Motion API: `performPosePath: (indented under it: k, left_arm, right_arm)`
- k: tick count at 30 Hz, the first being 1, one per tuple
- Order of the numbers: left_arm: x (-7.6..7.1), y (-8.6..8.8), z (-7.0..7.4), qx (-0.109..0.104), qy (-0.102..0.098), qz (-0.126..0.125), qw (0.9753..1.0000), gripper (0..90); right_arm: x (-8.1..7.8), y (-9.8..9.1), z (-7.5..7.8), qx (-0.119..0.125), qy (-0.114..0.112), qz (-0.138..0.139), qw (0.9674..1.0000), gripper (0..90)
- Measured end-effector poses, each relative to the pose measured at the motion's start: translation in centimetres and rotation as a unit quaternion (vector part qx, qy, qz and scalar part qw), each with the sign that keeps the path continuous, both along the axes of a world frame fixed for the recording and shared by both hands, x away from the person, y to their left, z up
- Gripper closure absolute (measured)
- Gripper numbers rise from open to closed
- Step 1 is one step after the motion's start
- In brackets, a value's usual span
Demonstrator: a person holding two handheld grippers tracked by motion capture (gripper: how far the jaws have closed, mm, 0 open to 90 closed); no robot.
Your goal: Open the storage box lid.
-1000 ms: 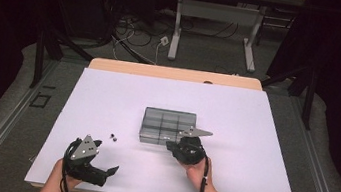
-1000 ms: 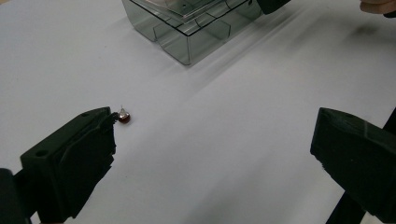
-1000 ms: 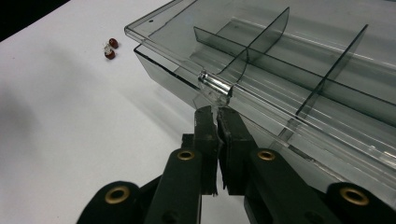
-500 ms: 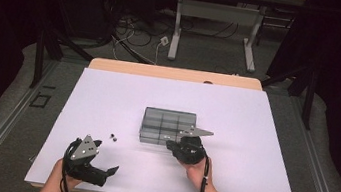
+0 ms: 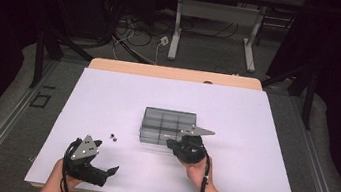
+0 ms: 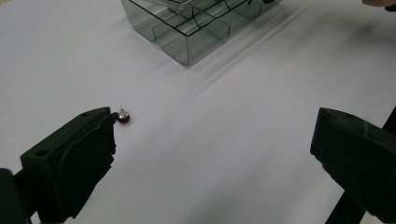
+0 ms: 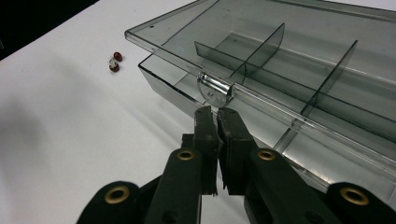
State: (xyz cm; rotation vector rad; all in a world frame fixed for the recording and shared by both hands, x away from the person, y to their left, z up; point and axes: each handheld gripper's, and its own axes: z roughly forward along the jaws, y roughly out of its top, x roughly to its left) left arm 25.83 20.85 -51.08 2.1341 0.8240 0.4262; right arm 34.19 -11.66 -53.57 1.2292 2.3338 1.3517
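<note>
White table [image 5: 253, 138] shows beads [image 7: 115, 62] too small to identify.

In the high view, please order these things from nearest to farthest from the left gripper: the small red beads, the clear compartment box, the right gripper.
From the left gripper:
1. Small red beads, on the white table just up and right of it.
2. Clear compartment box, further right, mid-table.
3. Right gripper, at the box's near edge; its tip is about as near as the box, so this ranking is loose.
</note>
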Motion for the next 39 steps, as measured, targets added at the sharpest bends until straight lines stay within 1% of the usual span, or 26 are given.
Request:
performPosePath:
  k: [1,2,4,5,7,8,10,12,14,15,16,17,19,20,21,25,26,29,30,31,32,33,36,37,38,39]
  left_arm:
    - [0.0,0.0,0.0,0.0,0.0,0.0,1.0,0.2]
    - [0.0,0.0,0.0,0.001,0.0,-0.001,1.0,0.2]
    - [0.0,0.0,0.0,0.001,0.0,-0.001,1.0,0.2]
    - [0.0,0.0,0.0,0.001,0.0,-0.001,1.0,0.2]
    - [0.0,0.0,0.0,0.002,0.0,-0.002,1.0,0.2]
    - [0.0,0.0,0.0,0.001,0.0,-0.002,1.0,0.2]
    - [0.0,0.0,0.0,0.001,0.0,-0.001,1.0,0.2]
    - [0.0,0.0,0.0,0.001,0.0,-0.001,1.0,0.2]
    - [0.1,-0.1,0.1,-0.003,-0.004,0.002,1.0,0.2]
    - [0.1,-0.1,0.2,-0.003,-0.006,0.005,1.0,0.2]
    - [0.1,-0.2,0.2,-0.006,-0.005,0.005,1.0,0.2]
    - [0.2,-0.3,0.2,-0.002,-0.007,0.004,1.0,0.2]
    - [0.2,-0.5,0.2,-0.003,-0.006,0.004,1.0,0.2]
    - [0.3,-0.6,0.2,0.0,-0.006,0.003,1.0,0.2]
    - [0.3,-0.7,0.3,0.0,-0.006,0.003,1.0,0.2]
    - [0.2,-0.8,0.4,-0.004,-0.008,0.001,1.0,0.2]
    - [0.3,-0.9,0.3,-0.006,-0.009,0.003,0.9999,0.2]
    - [0.5,-1.0,0.3,0.001,-0.008,0.009,0.9999,0.2]
    - [0.6,-1.1,0.3,0.003,-0.009,0.014,0.9999,0.1]
    - [0.7,-1.1,0.3,0.003,-0.007,0.018,0.9998,0.2]
    - [0.9,-1.1,0.4,0.003,-0.007,0.024,0.9997,0.2]
    - [1.0,-1.1,0.4,-0.001,-0.006,0.032,0.9995,0.2]
    - [1.7,-1.1,0.7,-0.007,0.004,0.05,0.9987,0.2]
    - [1.9,-1.1,0.8,-0.004,0.004,0.05,0.9987,0.2]
    - [2.2,-1.3,0.9,-0.003,-0.001,0.055,0.9985,0.2]
    - [2.5,-1.4,1.1,0.005,-0.007,0.051,0.9987,0.2]
  right_arm:
    - [0.0,0.0,0.0,0.0,0.001,0.0,1.0,87.1]
    - [0.0,0.0,-0.1,0.006,-0.003,-0.004,1.0,87.0]
    - [0.1,0.0,0.0,0.006,-0.002,-0.004,1.0,86.9]
    - [0.1,0.0,0.0,0.01,-0.006,-0.004,0.9999,86.9]
    - [0.0,-0.1,0.2,0.004,-0.008,-0.002,1.0,86.8]
    - [0.0,-0.1,0.3,0.008,-0.008,-0.004,0.9999,86.8]
    - [0.1,-0.1,0.4,0.01,-0.016,-0.004,0.9998,86.7]
    - [0.1,-0.2,0.5,0.009,-0.016,-0.003,0.9998,86.5]
    - [0.1,-0.2,0.6,0.01,-0.019,-0.004,0.9998,86.4]
    - [0.1,-0.2,0.6,0.01,-0.017,-0.003,0.9998,86.3]
    - [0.1,-0.2,0.7,0.005,-0.02,-0.001,0.9998,86.2]
    - [0.1,-0.1,0.7,0.006,-0.022,-0.003,0.9997,86.2]
    - [0.1,-0.1,0.9,0.006,-0.024,-0.002,0.9997,86.2]
    - [0.1,-0.2,1.0,-0.001,-0.018,0.002,0.9998,86.2]
    - [0.1,-0.2,1.0,0.005,-0.026,-0.001,0.9997,86.2]
    - [0.1,-0.1,1.0,0.003,-0.024,0.0,0.9997,86.1]
    - [0.1,-0.1,1.0,0.003,-0.023,0.0,0.9997,86.1]
    - [0.1,-0.1,1.1,-0.002,-0.019,0.003,0.9998,86.1]
    - [0.1,-0.2,1.2,-0.005,-0.022,0.005,0.9997,86.1]
    - [0.1,-0.1,1.1,0.0,-0.029,0.001,0.9996,86.0]
    - [0.1,-0.2,1.2,-0.008,-0.025,0.006,0.9996,86.1]
    - [0.1,-0.1,1.2,-0.003,-0.033,0.003,0.9995,86.1]
    - [0.2,-0.1,1.3,0.001,-0.033,0.003,0.9994,86.2]
    - [0.1,-0.2,1.4,-0.006,-0.025,0.007,0.9996,86.2]
    - [0.2,-0.2,1.4,0.0,-0.029,0.003,0.9996,86.2]
    - [0.2,-0.2,1.4,0.0,-0.031,0.006,0.9995,86.1]
